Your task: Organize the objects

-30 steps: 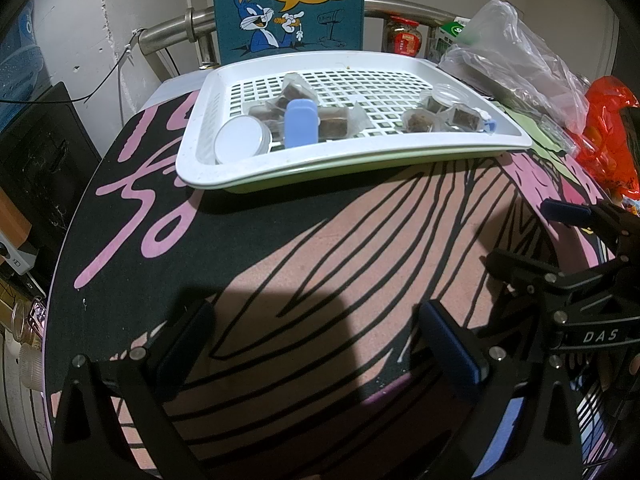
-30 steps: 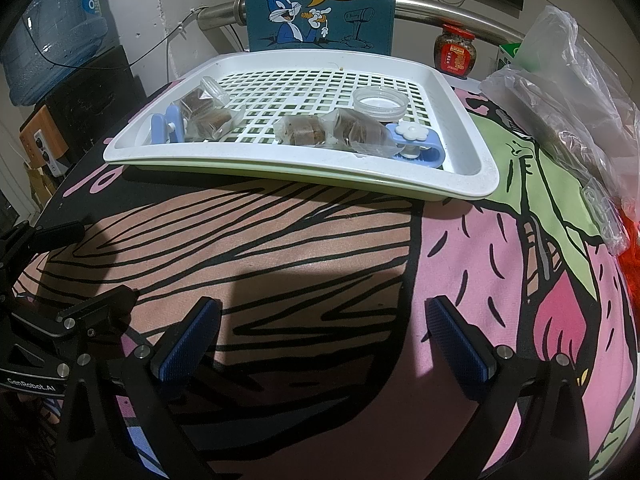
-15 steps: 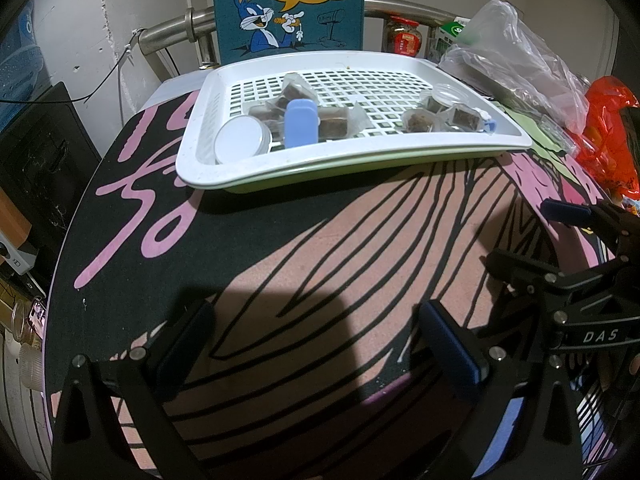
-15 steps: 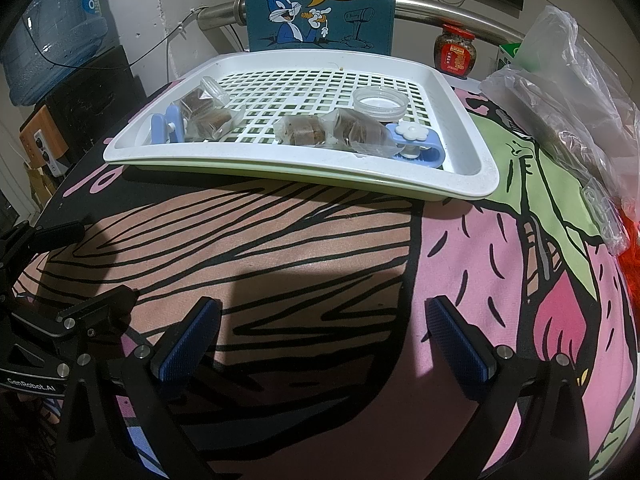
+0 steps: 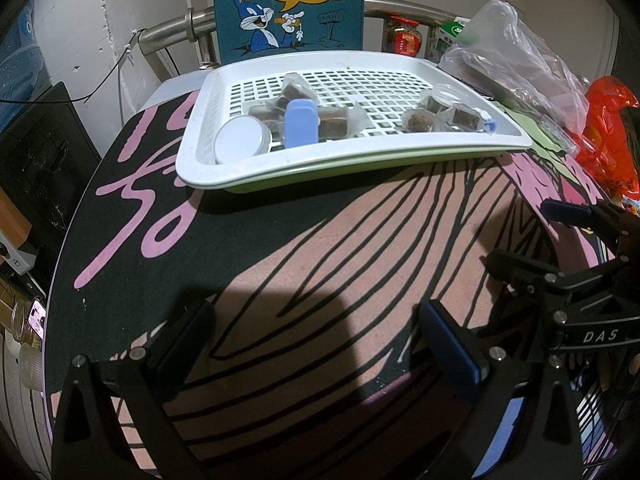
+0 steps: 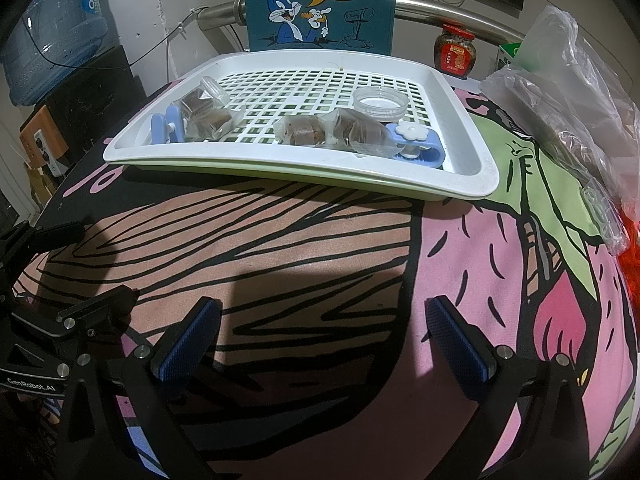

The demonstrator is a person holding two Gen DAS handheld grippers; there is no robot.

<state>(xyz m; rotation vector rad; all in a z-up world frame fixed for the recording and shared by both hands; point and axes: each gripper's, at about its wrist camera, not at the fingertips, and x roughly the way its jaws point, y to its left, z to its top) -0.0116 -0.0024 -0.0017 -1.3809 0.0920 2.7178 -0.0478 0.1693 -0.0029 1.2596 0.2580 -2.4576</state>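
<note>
A white slotted tray sits at the back of the printed cloth. In it lie several wrapped brown snack packets, a round white lid, a small clear cup, a pale blue case and a blue clip with a white flower. My left gripper hovers open over the cloth, well short of the tray, nothing between its fingers. My right gripper is likewise open and empty. Each gripper shows at the edge of the other's view.
A cartoon rabbit poster stands behind the tray against a metal rail. A crumpled clear plastic bag and an orange bag lie at the right. A red-lidded jar and a water bottle stand at the back.
</note>
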